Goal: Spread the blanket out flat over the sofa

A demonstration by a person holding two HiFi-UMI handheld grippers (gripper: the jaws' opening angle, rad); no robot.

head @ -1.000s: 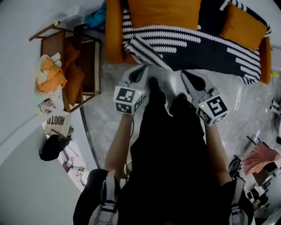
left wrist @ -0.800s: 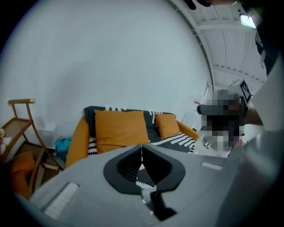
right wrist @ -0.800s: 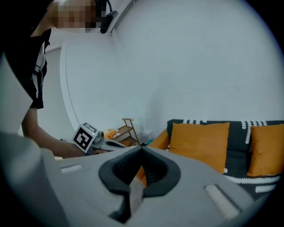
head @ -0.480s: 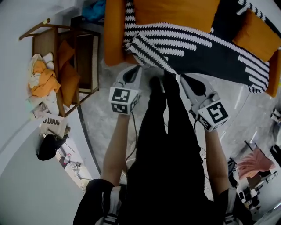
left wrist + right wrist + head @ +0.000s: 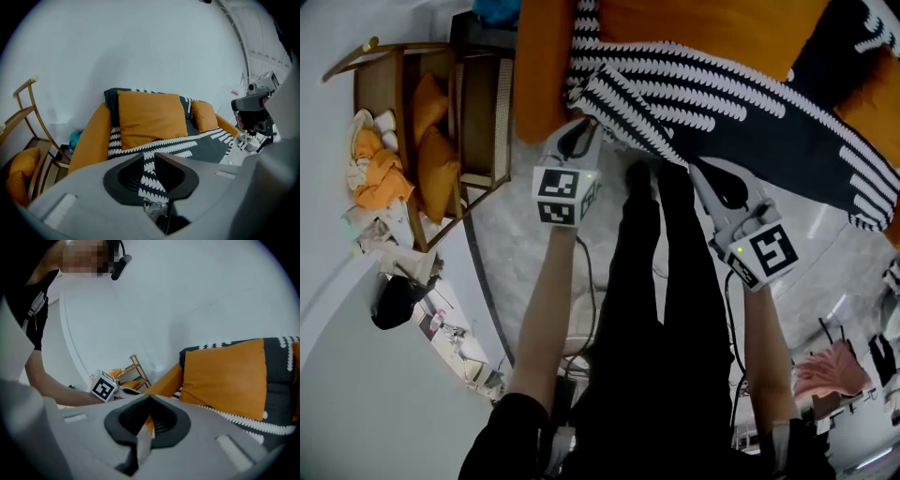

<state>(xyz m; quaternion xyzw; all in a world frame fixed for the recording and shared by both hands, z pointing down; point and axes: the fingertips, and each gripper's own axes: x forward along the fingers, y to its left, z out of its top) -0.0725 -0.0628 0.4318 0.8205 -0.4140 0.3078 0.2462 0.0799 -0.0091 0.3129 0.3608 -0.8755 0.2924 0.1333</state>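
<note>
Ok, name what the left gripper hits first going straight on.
Probably the front edge of the striped blanket on the sofa; depth unclear. The left gripper has just been opening its jaws, nothing gripped.

My right claw point(image 5: 149, 397) fills the bottom, and its two tips touch. Through the small gap under them I see orange. Behind it is the orange sofa point(image 5: 165, 379) with a big cushion point(image 5: 225, 380). The black blanket point(image 5: 280, 373) with white marks lies behind and under that cushion. A wooden chair point(image 5: 138, 367) stands left of the sofa.
</note>
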